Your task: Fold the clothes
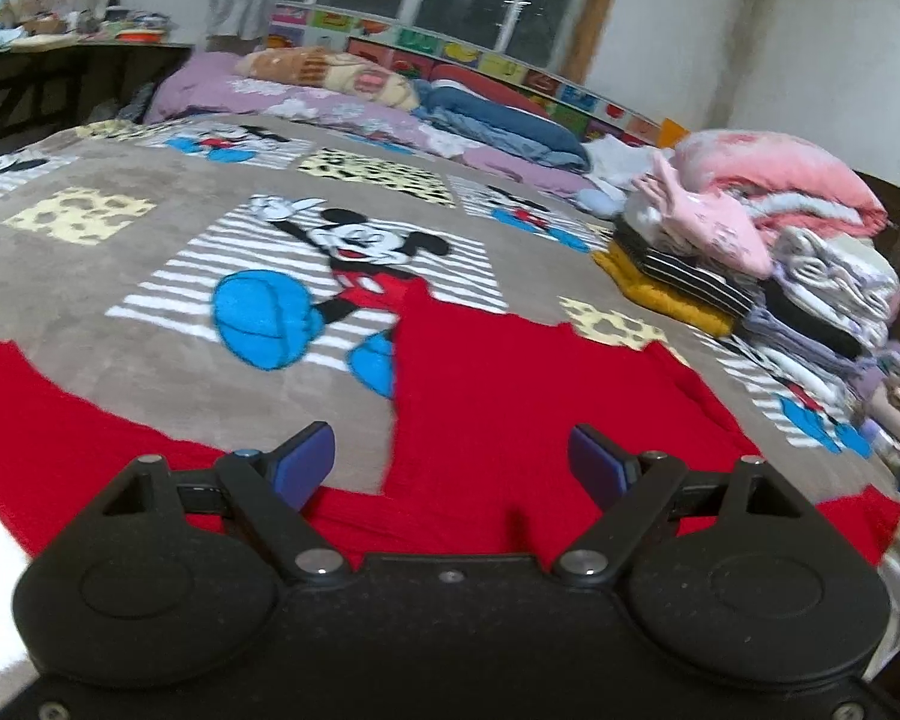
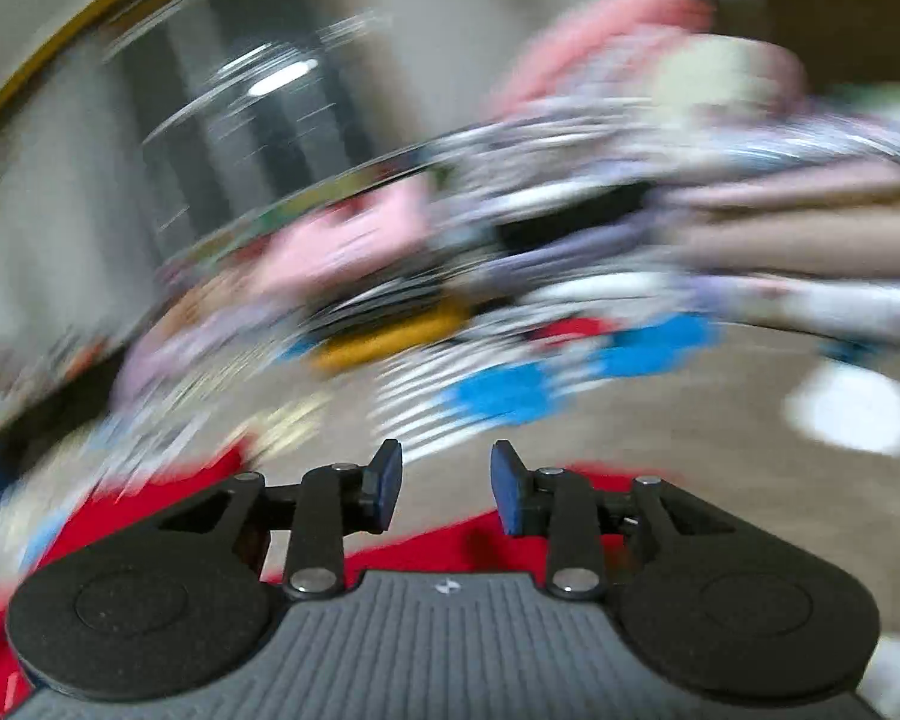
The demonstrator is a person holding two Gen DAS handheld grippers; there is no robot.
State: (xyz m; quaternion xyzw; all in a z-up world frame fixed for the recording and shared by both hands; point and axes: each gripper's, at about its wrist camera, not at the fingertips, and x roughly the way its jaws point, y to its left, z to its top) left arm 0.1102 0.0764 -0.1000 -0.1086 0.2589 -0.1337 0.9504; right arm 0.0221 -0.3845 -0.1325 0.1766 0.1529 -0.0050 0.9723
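A red knitted garment (image 1: 498,396) lies spread on the cartoon-print blanket (image 1: 150,252) of a bed. One red part stretches off to the left (image 1: 42,420). My left gripper (image 1: 453,459) hovers over the garment's near edge, open wide, nothing between its blue pads (image 1: 306,456). The right wrist view is heavily smeared by motion. There my right gripper (image 2: 444,483) stands partly open above the blanket, its pads empty, with the red garment (image 2: 438,546) just below and behind the fingers.
A tall heap of folded clothes (image 1: 750,276) stands at the bed's right side, topped by a pink blanket (image 1: 780,174). Bedding and pillows (image 1: 342,84) lie at the far end under a window. A cluttered desk (image 1: 60,48) stands at the far left.
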